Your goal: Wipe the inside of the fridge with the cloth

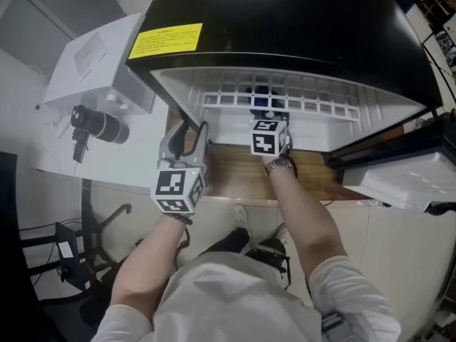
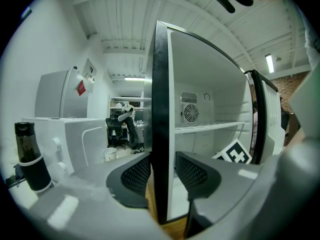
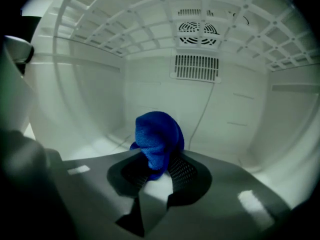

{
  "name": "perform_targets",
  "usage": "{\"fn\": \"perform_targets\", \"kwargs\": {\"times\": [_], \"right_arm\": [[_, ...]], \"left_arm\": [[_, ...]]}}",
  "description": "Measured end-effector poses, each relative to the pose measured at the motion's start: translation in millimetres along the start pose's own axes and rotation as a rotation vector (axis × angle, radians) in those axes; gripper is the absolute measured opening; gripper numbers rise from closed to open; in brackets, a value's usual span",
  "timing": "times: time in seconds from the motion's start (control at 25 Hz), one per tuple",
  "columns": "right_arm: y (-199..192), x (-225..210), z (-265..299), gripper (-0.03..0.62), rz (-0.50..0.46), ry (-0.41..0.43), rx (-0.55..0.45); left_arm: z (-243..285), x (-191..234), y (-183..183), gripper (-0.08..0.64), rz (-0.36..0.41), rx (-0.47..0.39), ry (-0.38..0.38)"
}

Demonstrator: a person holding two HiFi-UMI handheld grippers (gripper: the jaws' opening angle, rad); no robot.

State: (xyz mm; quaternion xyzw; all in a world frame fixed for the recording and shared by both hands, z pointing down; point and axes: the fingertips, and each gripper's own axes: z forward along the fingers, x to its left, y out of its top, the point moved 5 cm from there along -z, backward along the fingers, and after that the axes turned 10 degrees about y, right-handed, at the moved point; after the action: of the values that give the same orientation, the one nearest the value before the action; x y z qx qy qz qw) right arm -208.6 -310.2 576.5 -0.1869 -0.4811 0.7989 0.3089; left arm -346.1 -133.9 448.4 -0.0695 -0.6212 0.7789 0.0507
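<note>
At the fridge (image 1: 299,20) front, head view: my left gripper (image 1: 187,130) is on the front edge of the fridge's side wall (image 1: 162,91), and my right gripper (image 1: 263,109) is inside the open fridge under its wire shelf (image 1: 313,98), with the blue cloth (image 1: 261,91) at its tip. Left gripper view: my fingers (image 2: 135,176) stand fairly wide, clamped one on each side of that black-edged side wall. Right gripper view: my fingers (image 3: 182,171) are narrow, pinching the bunched cloth, which sticks up from them inside the fridge, facing its back-wall vent (image 3: 196,66).
</note>
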Motion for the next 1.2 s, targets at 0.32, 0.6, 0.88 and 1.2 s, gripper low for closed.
{"fn": "perform_targets", "kwargs": {"times": [0.32,0.6,0.88,1.2], "right_arm": [[-11.0,-49.4,-18.9,0.091,0.018,-0.083,0.012],[-20.0,-88.5,-36.8,0.091,0.040,-0.154,0.024],[-28.8,-117.9,-51.8,0.091,0.053,-0.223,0.045],[-26.4,-124.0,-63.7,0.091,0.059,-0.238,0.018]], "left_arm": [[0.2,-0.8,-0.7,0.147,-0.001,0.002,0.007],[0.3,-0.5,-0.8,0.149,-0.002,0.008,0.017],[0.8,-0.6,-0.7,0.148,-0.005,0.010,0.030],[1.5,-2.4,-1.1,0.149,-0.012,0.017,0.035]]}}
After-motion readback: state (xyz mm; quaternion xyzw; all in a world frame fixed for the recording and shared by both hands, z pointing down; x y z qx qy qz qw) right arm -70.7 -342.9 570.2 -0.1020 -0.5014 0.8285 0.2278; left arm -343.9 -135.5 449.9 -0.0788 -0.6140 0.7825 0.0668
